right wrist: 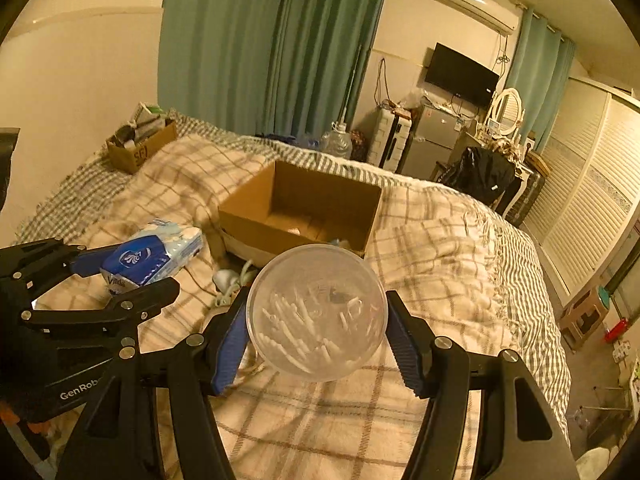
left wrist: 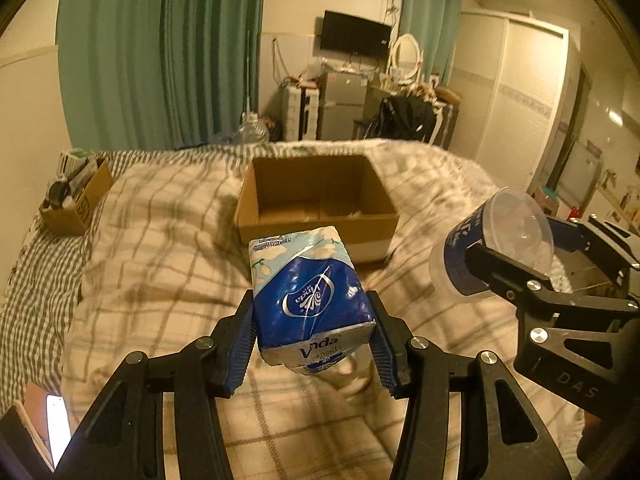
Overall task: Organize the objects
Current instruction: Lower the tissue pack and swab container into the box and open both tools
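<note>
Left gripper (left wrist: pixel 314 336) is clamping a blue Vinda tissue pack (left wrist: pixel 310 296), holding it above the plaid blanket (left wrist: pixel 160 280). Right gripper (right wrist: pixel 316 340) is gripping a clear cotton-swab tub (right wrist: pixel 317 312), lid facing the camera. Open cardboard box (left wrist: pixel 316 196) is sitting just beyond both on the bed.
</note>
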`<state>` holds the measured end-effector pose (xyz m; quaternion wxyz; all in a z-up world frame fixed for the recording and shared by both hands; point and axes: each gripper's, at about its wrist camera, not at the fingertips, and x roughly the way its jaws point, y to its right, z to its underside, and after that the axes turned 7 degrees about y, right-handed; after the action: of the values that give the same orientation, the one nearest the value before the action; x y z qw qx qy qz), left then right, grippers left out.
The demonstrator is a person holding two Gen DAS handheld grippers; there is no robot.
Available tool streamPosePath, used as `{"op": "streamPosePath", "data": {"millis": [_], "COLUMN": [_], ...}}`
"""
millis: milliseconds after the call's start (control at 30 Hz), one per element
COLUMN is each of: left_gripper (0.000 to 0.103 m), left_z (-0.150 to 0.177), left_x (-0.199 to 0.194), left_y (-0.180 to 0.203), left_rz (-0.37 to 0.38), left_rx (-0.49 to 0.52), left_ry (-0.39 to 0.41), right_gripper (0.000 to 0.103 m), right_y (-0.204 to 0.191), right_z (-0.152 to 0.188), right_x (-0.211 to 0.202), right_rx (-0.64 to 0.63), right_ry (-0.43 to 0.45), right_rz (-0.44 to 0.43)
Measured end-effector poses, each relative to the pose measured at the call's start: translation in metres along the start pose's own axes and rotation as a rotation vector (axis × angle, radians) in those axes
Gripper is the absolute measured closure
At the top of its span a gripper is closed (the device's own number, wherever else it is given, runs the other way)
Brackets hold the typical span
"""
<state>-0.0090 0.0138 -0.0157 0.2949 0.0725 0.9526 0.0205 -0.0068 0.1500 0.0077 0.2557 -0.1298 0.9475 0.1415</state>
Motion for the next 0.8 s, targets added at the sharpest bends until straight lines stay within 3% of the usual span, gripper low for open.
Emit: {"op": "streamPosePath", "data": {"millis": [433, 633, 800], "left_gripper": [0.050, 0.050, 0.050], "left_z": [-0.084, -0.128, -0.141], "left_x": [-0.006, 0.034, 0.087], "left_y": [-0.005, -0.011, -0.017], "left_rz": [0.046, 0.019, 0.016], "left_rx": [0.023, 0.032, 0.026], "left_ry": [0.094, 0.102, 0.067], "right_gripper": [0.041, 0.041, 0.041], "right_y": [0.024, 0.040, 0.047], "right_z": [-0.087, -0.129, -0.143], "right_x": [-0.013, 0.026, 0.082], "right_rx": [-0.029, 0.002, 0.016], "right_ry": [0.134, 0.134, 0.088], "right_rz": [-0.007, -0.030, -0.027]}}
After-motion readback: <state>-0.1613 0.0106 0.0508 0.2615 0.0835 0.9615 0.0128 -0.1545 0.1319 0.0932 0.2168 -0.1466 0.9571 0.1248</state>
